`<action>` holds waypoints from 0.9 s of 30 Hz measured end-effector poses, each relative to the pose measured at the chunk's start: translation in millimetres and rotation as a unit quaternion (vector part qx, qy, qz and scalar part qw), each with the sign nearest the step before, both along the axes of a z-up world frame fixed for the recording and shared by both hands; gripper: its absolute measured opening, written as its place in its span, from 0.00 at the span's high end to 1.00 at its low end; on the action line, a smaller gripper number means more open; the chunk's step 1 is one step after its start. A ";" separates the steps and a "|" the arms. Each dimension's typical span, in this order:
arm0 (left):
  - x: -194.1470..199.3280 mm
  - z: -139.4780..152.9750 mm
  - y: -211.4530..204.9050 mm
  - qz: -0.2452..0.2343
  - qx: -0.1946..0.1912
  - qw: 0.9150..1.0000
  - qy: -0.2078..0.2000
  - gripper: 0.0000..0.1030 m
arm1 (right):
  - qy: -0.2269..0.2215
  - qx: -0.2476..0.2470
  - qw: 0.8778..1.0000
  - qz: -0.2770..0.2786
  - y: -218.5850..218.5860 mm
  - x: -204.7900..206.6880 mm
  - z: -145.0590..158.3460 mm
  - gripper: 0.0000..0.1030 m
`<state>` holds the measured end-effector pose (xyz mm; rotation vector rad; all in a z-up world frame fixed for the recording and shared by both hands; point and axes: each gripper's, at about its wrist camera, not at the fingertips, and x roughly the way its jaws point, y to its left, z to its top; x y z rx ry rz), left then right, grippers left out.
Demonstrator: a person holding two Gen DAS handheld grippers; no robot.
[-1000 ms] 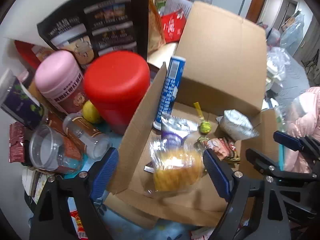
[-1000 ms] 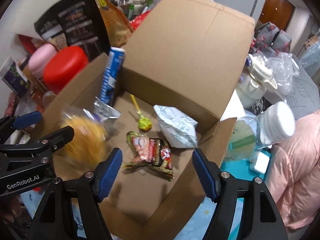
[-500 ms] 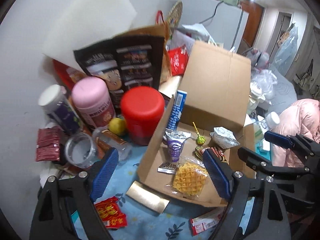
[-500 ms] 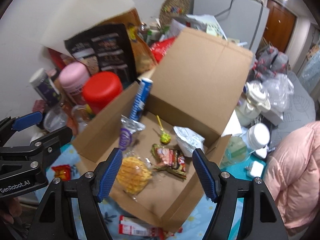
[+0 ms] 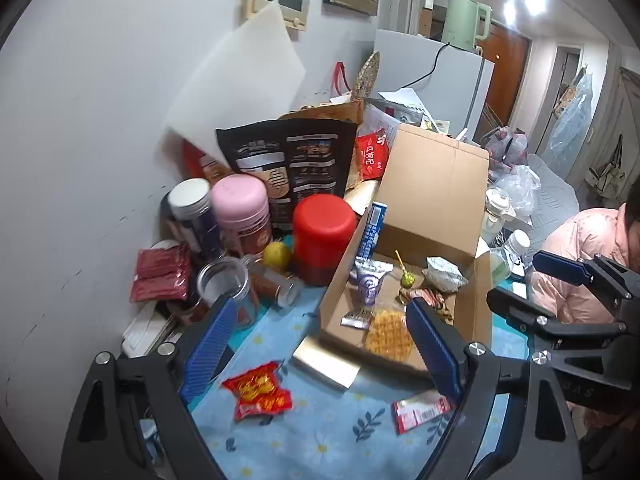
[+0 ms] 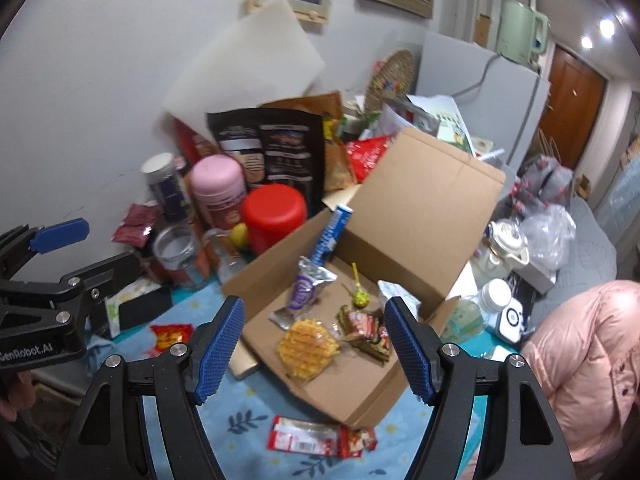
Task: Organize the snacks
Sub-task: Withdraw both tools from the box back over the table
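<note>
**Snacks in the open box, both grippers raised and empty**

An open cardboard box stands on a blue cloth with a flower print, its lid flap upright at the back. Inside lie a golden waffle in clear wrap, a purple-and-silver packet, a red-and-green packet, a green lollipop on a yellow stick, and a crumpled silver bag near the far right corner. A blue tube leans against the box's left wall. The waffle sits nearest the front edge, touching the red-and-green packet's wrapper.

On the cloth outside the box, a red-and-yellow packet lies to the front left, and a red-and-white wrapper lies just before the front edge. To the left of the box stand a red canister, a pink-lidded jar and a large black bag against the wall.

The left gripper has its jaws wide apart with nothing between them; in its view the box's front left corner and the waffle lie beyond the gap, well below the blue pads. The right gripper also has its jaws apart and empty; the waffle and both packets show through its gap, clear of the pads. A person in a pink padded jacket sits at the right.
</note>
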<state>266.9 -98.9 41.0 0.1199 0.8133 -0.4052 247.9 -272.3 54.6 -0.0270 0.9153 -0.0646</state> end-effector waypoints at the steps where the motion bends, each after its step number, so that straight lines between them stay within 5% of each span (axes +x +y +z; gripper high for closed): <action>1: -5.5 1.6 5.5 0.002 -0.002 1.000 0.000 0.15 | 0.000 -0.002 1.000 0.005 5.9 -5.7 1.7 0.29; 12: -61.9 -3.8 55.8 0.035 0.004 0.999 0.003 0.15 | 0.010 0.010 0.999 0.041 60.1 -59.8 -4.7 0.29; 27: -113.7 -45.9 101.5 0.074 -0.011 0.996 0.054 0.16 | 0.056 0.028 0.996 0.061 99.9 -117.0 -47.7 0.29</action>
